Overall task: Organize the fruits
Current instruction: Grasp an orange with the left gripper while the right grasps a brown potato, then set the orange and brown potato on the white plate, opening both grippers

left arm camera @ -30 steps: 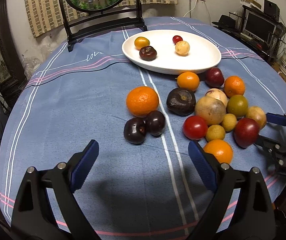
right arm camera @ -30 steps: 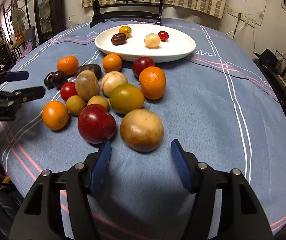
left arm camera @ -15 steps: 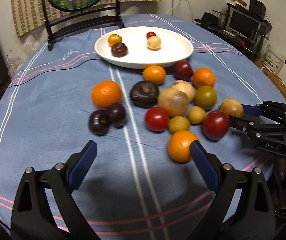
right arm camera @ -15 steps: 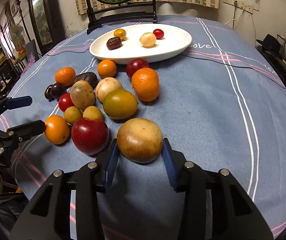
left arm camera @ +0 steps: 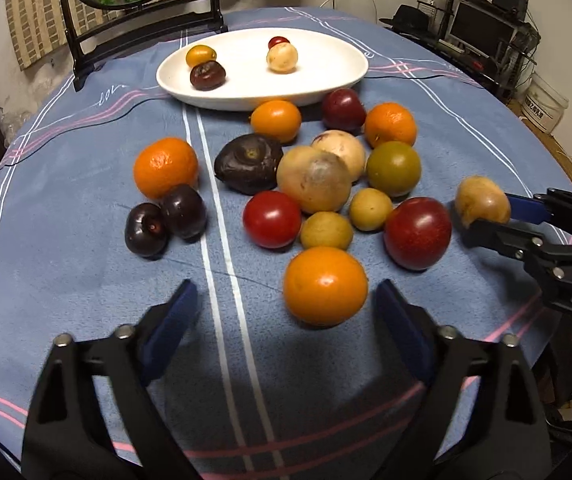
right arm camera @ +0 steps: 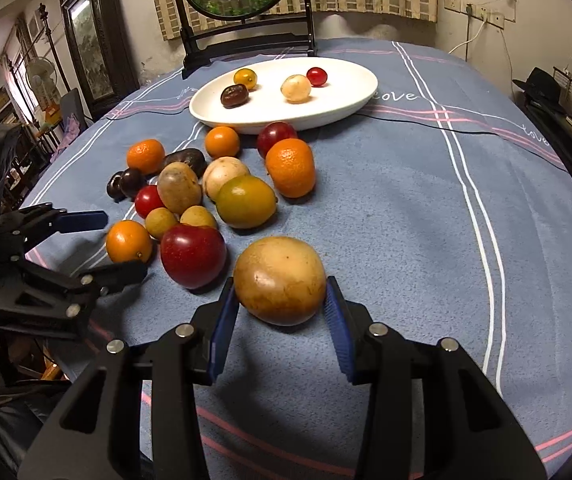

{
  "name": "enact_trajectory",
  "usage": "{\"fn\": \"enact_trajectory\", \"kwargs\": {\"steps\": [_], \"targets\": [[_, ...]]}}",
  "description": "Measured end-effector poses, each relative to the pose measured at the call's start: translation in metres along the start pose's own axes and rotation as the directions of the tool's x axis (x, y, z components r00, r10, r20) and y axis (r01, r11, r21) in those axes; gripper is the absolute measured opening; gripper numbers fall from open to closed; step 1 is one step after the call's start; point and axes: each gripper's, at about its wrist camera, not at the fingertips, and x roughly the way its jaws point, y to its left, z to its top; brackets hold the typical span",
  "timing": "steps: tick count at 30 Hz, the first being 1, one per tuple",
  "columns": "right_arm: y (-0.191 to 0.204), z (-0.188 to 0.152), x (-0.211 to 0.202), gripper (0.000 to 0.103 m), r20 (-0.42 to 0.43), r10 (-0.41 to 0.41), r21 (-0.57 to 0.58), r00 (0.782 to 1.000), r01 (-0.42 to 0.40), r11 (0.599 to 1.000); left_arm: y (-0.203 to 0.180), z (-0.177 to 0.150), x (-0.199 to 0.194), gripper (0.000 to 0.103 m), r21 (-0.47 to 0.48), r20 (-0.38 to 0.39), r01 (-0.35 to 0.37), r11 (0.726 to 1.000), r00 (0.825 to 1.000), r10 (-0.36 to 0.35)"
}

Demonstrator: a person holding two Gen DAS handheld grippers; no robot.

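Many fruits (left arm camera: 318, 184) sit in a bunch on the blue cloth (left arm camera: 86, 280), just in front of the white plate (left arm camera: 326, 80). Four small fruits lie on the plate. The right gripper (right arm camera: 282, 320) is clamped on a big tan fruit (right arm camera: 280, 280), at the near edge of the bunch, beside a red plum (right arm camera: 193, 255). Its blue pads (right arm camera: 222, 320) press both sides of the fruit. The left gripper (left arm camera: 286, 320) is closing, with its pads apart. An orange (left arm camera: 325, 285) sits between them, close to one pad, but no pad touches it. Behind the plate stands a round screen on a dark stand (right arm camera: 246, 40).
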Motion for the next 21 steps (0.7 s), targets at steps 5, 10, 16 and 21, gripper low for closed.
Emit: {"fn": "enact_trajectory", "kwargs": {"steps": [5, 10, 16, 21], "targets": [[0.001, 0.001, 0.0, 0.044, -0.003, 0.007, 0.005, 1.0, -0.007, 1.0, -0.002, 0.0, -0.002, 0.04, -0.007, 0.009, 0.077, 0.997, 0.997, -0.077], [0.004, 0.003, -0.005, 0.044, 0.011, 0.01, -0.002, 1.0, -0.01, 1.0, -0.002, -0.001, -0.007, 0.04, -0.001, 0.02, 0.066, 0.998, 0.998, -0.066], [0.007, 0.007, -0.012, 0.044, 0.029, 0.014, -0.009, 0.999, -0.014, 1.0, 0.002, 0.005, -0.028, 0.04, -0.006, 0.068, 0.069, 0.998, 0.995, -0.069], [0.01, 0.023, -0.022, 0.044, 0.056, 0.006, -0.039, 0.998, -0.004, 0.999, 0.01, 0.022, -0.037, 0.04, -0.032, 0.084, 0.111, 0.993, 0.991, -0.108]]}}
